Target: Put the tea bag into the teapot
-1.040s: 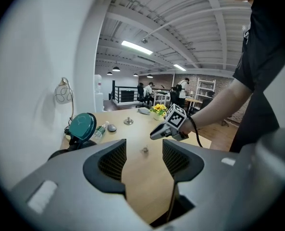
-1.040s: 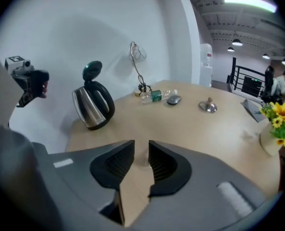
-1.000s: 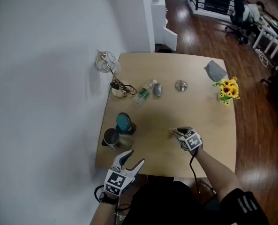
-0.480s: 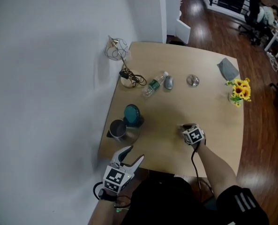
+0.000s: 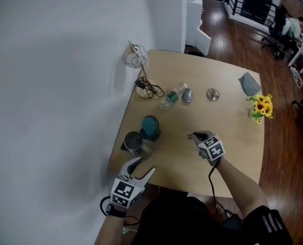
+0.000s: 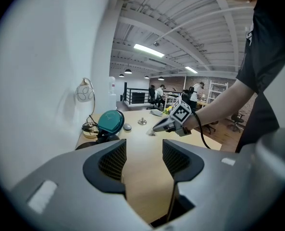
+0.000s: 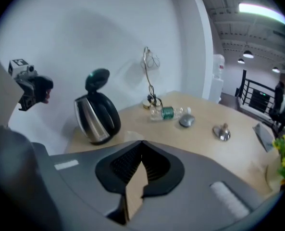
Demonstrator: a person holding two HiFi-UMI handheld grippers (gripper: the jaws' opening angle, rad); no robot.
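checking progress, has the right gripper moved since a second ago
Yes. The right gripper, shut on the tea bag, has come leftward, nearer the teapot.

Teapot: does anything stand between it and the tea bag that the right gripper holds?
Nothing lies on the table between the right gripper and the teapot. But its raised teal lid stands on the side facing that gripper, so the tea bag probably must go over it.

one teapot [image 5: 134, 143], one tea bag [image 7: 134, 189], one bottle [image 5: 171, 97].
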